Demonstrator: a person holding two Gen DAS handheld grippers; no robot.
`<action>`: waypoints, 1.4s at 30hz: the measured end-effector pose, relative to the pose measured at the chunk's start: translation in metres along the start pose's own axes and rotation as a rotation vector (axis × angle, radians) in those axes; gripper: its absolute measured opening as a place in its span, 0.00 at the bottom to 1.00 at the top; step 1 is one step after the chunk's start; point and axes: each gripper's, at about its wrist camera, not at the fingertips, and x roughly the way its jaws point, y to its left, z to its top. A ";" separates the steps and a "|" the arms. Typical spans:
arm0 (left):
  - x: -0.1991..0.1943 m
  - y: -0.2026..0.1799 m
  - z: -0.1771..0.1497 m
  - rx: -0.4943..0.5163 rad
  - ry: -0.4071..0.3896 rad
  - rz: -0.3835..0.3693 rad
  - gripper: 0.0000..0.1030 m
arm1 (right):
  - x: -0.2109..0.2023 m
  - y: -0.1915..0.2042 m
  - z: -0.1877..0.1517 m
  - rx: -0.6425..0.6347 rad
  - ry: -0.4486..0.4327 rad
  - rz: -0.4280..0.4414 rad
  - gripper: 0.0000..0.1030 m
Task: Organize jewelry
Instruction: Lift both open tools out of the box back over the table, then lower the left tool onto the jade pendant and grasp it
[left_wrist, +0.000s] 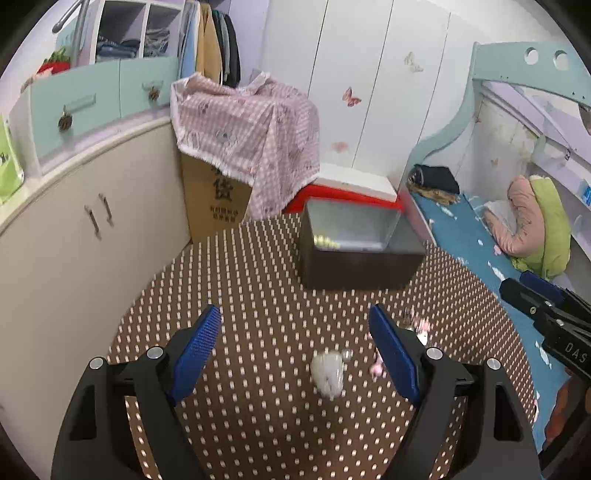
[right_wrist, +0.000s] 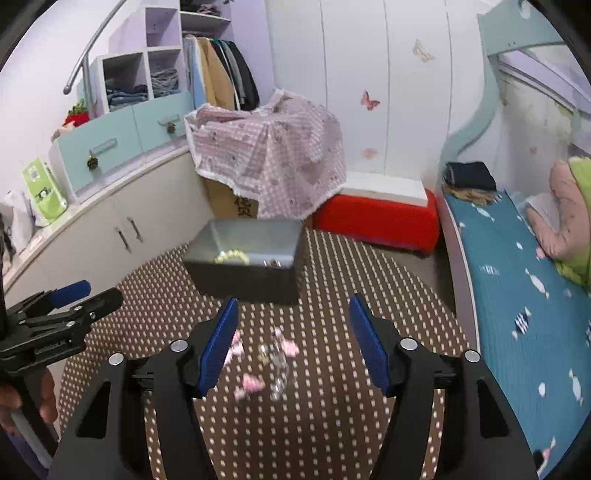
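Jewelry lies loose on the brown dotted worktop (right_wrist: 332, 424), in front of a dark open box (right_wrist: 247, 266) that serves as landmark. The right wrist view shows a blurred cluster of pink and clear pieces (right_wrist: 269, 354) near the box's front wall, lying between the spread fingers (right_wrist: 218, 347) of the right gripper (right_wrist: 293, 345), nearer the left one, with nothing pinched; it also shows a yellow beaded piece (right_wrist: 231, 257) inside the box. The left wrist view alone shows a pale whitish piece (left_wrist: 328, 373), too blurred to identify, farther in front of the box (left_wrist: 358, 254), between the parted fingers (left_wrist: 197, 350) of the left gripper (left_wrist: 299, 350) and touching neither. The pink pieces (left_wrist: 415, 325) appear there just beyond the gripper's right finger.
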 end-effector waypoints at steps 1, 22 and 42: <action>0.003 0.000 -0.005 0.002 0.013 0.004 0.77 | 0.002 -0.003 -0.005 0.005 0.016 0.000 0.61; 0.067 -0.014 -0.048 0.048 0.168 0.042 0.71 | 0.042 -0.019 -0.054 0.025 0.151 -0.007 0.61; 0.060 0.006 -0.054 0.068 0.183 -0.006 0.23 | 0.048 -0.009 -0.059 0.008 0.171 -0.001 0.61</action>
